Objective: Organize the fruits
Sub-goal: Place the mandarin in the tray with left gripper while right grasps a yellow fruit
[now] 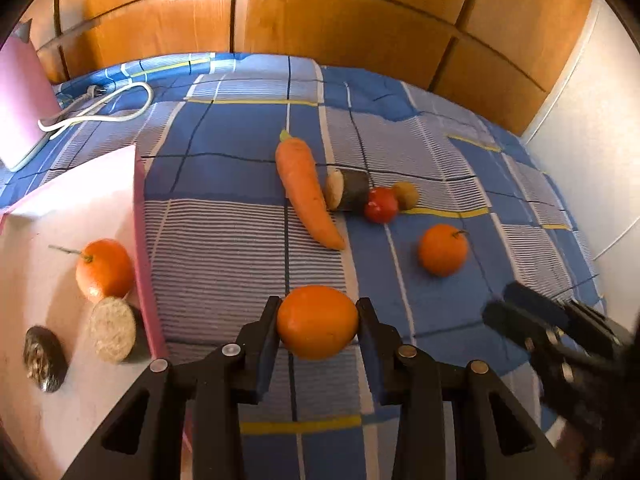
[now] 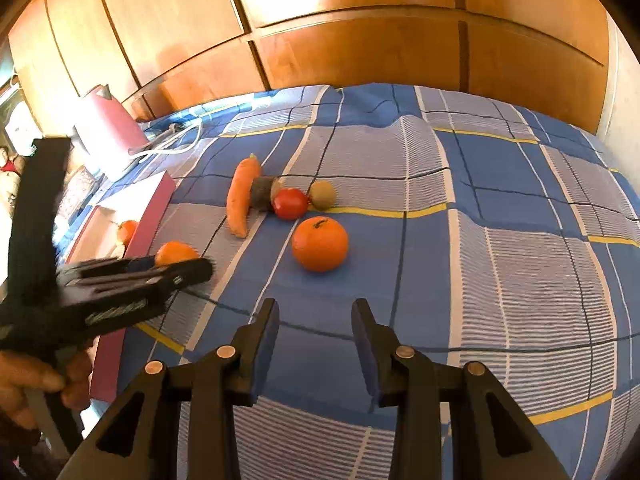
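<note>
My left gripper (image 1: 318, 308) is shut on an orange (image 1: 318, 322) and holds it just right of the pink box (image 1: 138, 216); both show in the right wrist view, gripper (image 2: 200, 270) and orange (image 2: 176, 253). The box holds another orange (image 1: 105, 267), a cut dark piece (image 1: 114, 328) and a brown item (image 1: 43, 358). On the bedspread lie a carrot (image 1: 306, 190), a dark cut piece (image 1: 348, 190), a red tomato (image 1: 381, 205), a kiwi (image 1: 406, 195) and an orange (image 1: 442, 249). My right gripper (image 2: 315, 308) is open and empty, short of that orange (image 2: 319, 244).
A blue checked bedspread (image 2: 480, 240) covers the bed. A pink appliance (image 2: 108, 128) and a white cable (image 1: 100, 112) lie at the far left. Wooden wardrobe doors (image 2: 360, 40) stand behind the bed. A white wall (image 1: 592, 160) is on the right.
</note>
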